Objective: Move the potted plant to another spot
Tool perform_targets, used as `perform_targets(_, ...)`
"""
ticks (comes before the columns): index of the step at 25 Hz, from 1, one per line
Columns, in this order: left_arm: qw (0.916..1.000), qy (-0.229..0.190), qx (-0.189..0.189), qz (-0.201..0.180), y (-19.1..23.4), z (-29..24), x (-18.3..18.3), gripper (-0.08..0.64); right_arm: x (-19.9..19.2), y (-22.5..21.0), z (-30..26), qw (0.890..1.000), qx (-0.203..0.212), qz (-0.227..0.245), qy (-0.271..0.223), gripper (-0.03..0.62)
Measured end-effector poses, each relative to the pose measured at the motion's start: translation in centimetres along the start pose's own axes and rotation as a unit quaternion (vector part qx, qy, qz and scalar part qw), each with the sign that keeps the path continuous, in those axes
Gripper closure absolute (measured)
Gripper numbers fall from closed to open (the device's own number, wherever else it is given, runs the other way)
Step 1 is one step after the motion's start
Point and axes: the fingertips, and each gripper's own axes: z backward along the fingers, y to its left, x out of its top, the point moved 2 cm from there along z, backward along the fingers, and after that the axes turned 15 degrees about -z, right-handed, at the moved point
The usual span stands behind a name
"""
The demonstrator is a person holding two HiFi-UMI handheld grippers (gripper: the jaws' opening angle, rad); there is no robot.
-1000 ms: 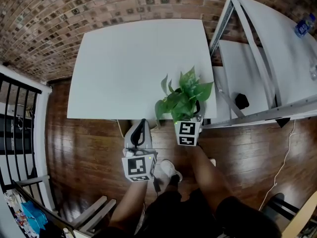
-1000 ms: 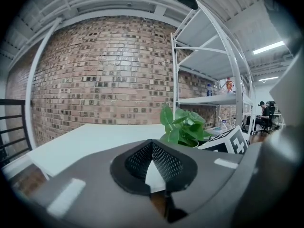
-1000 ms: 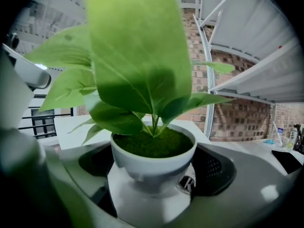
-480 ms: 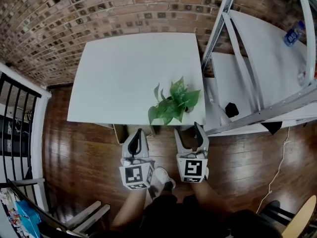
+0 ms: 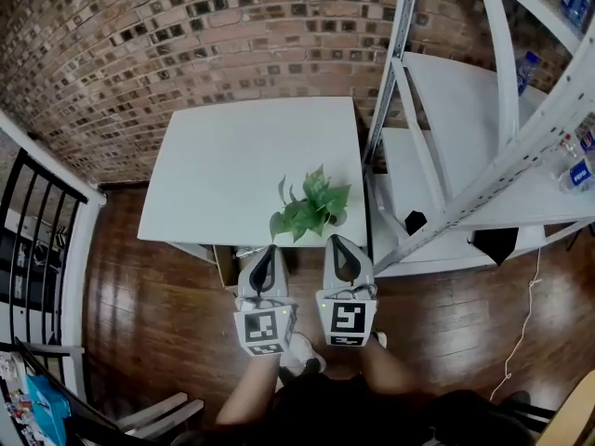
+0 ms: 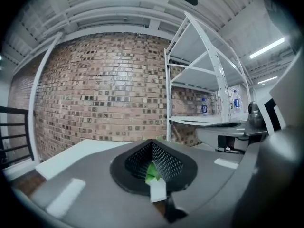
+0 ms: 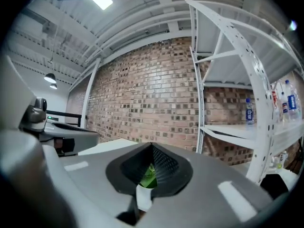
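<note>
**Holding two clenched tools short of the potted plant**

Item 1, left tool [image 5: 265,255]: jaws pressed together with nothing gripped. In the left gripper view the left tool [image 6: 152,161] leaves only a thin slit, and a sliver of green leaf shows through it. Its marker cube [image 5: 263,331] faces the head camera.

Item 2, right tool [image 5: 338,249]: jaws likewise clenched and empty. The right gripper view shows the right tool [image 7: 150,168] with a strip of green leaf in line beyond the seam. Its marker cube [image 5: 346,323] sits just beside the left one.

Position of both: side by side over the wooden floor [image 5: 158,295], in front of the table's near edge, pointing toward the table and apart from everything on it.

Item 3, potted plant [image 5: 310,208]: stands on the white table [image 5: 232,156] at its near right corner, just beyond the two tool tips. Neither tool touches it. The leaves cover the pot from above.

Item 4, surroundings: a white metal shelf rack [image 5: 437,170] stands beside the table on the right. Bottles [image 5: 526,63] sit on its upper shelf and a small black object [image 5: 416,221] on a lower one. A brick wall [image 5: 186,35] runs behind. A dark railing [image 5: 37,230] stands at far left.
</note>
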Motion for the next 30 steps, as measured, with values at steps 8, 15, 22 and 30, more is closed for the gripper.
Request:
perform_targets(8, 0.9998, -0.016, 0.008, 0.004, -1.2, 1.6, 4.2, 0.544, 5.2, 0.8, 2.2, 0.999, 0.035, -0.019, -0.01, 0.591)
perform_targets(15, 0.9995, -0.031, -0.003, 0.008, -3.5, 2.2, 7.0, 0.545, 6.3, 0.9, 3.8, 0.998, 0.056, -0.006, -0.014, 0.591)
perform_targets(22, 0.9995, -0.028, -0.006, 0.011, -4.7, 2.1, 7.5, 0.544, 6.0, -0.1, 4.3, 0.998, 0.059, 0.001, -0.008, 0.591)
perform_targets(30, 0.9993, -0.031, 0.0, -0.018, -5.1, 2.2, 7.8, 0.545, 6.1, -0.3, 4.6, 0.998, 0.066, 0.0, -0.01, 0.591)
